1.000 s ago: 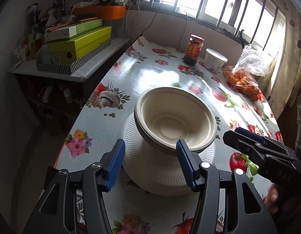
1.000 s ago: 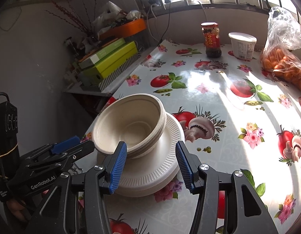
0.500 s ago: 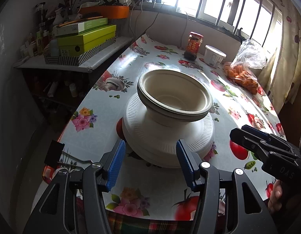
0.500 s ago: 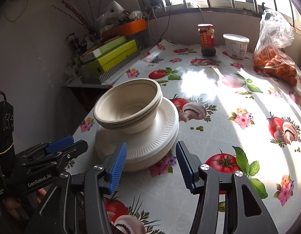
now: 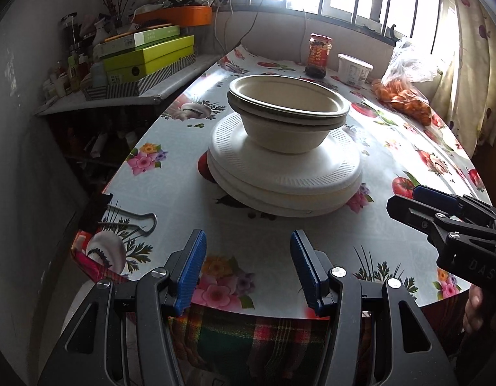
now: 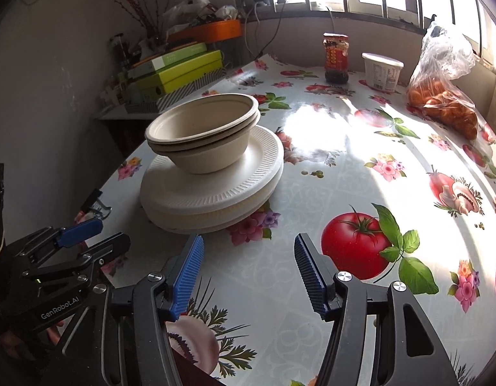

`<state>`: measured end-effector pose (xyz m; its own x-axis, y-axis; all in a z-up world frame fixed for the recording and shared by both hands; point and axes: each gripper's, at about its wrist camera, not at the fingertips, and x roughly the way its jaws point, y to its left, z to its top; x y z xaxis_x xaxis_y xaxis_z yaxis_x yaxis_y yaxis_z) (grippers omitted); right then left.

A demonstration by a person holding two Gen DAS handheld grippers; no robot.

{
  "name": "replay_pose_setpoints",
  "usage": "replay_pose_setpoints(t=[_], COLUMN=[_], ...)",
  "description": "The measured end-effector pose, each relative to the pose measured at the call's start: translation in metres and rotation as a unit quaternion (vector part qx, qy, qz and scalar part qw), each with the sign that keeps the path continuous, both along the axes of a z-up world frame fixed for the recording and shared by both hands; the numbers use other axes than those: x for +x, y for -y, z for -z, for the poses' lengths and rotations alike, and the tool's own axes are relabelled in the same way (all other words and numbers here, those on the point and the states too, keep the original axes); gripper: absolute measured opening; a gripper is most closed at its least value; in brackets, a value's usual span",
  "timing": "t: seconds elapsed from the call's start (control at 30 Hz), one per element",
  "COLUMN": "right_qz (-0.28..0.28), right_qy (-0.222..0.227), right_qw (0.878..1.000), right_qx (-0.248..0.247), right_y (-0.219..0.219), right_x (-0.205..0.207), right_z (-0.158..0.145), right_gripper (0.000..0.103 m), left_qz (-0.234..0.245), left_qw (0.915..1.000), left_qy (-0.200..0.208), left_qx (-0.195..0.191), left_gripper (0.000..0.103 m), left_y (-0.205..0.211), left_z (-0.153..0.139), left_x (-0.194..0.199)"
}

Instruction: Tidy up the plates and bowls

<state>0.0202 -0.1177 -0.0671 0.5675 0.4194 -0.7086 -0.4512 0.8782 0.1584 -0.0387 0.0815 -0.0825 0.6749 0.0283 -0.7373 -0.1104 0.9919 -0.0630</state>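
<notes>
**Both tongs empty, stack sits clear ahead**

Left tongs [image 5: 246,270] apart, nothing between the blue pads, hanging over the near edge of the surface [image 5: 273,234]. Right tongs [image 6: 248,273] also apart and opening wider, nothing between them, over the flowered cloth beside a printed tomato. Each pair shows at the edge of the other's view, level with each other.

Bowls [image 5: 288,112]: two nested, upright, resting on the plates [image 5: 284,177], off centre toward the far left of the plate. Plates are stacked flat on the surface, ahead of both tongs and apart from them.

Binder clip [image 5: 132,222] on the left edge of the surface. Far end: jar [image 5: 318,53], white tub [image 5: 354,69], bag of oranges [image 5: 405,96]. Shelf [image 5: 119,96] to the left carries boxes.
</notes>
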Motion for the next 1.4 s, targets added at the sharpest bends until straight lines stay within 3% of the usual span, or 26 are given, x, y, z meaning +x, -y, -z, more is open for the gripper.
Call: replay_pose_setpoints(t=[0.43, 0.83, 1.4], right_qz=[0.025, 0.028, 0.035], right_qy=[-0.018, 0.011, 0.008], right_qw=[0.999, 0.997, 0.997], right_qx=[-0.036, -0.074, -0.071], right_y=[0.009, 0.006, 0.008], right_x=[-0.003, -0.012, -0.012], right_z=[0.03, 0.036, 0.036], right_gripper=[0.065, 0.075, 0.082], left_qz=[0.005, 0.001, 0.004], left_qw=[0.9996, 0.9997, 0.9998], left_qy=[-0.02, -0.009, -0.011], left_qx=[0.02, 0.021, 0.019], left_gripper=[0.055, 0.056, 0.065], left_y=[0.015, 0.019, 0.023], left_z=[0.023, 0.025, 0.025], left_x=[0.001, 0.001, 0.003])
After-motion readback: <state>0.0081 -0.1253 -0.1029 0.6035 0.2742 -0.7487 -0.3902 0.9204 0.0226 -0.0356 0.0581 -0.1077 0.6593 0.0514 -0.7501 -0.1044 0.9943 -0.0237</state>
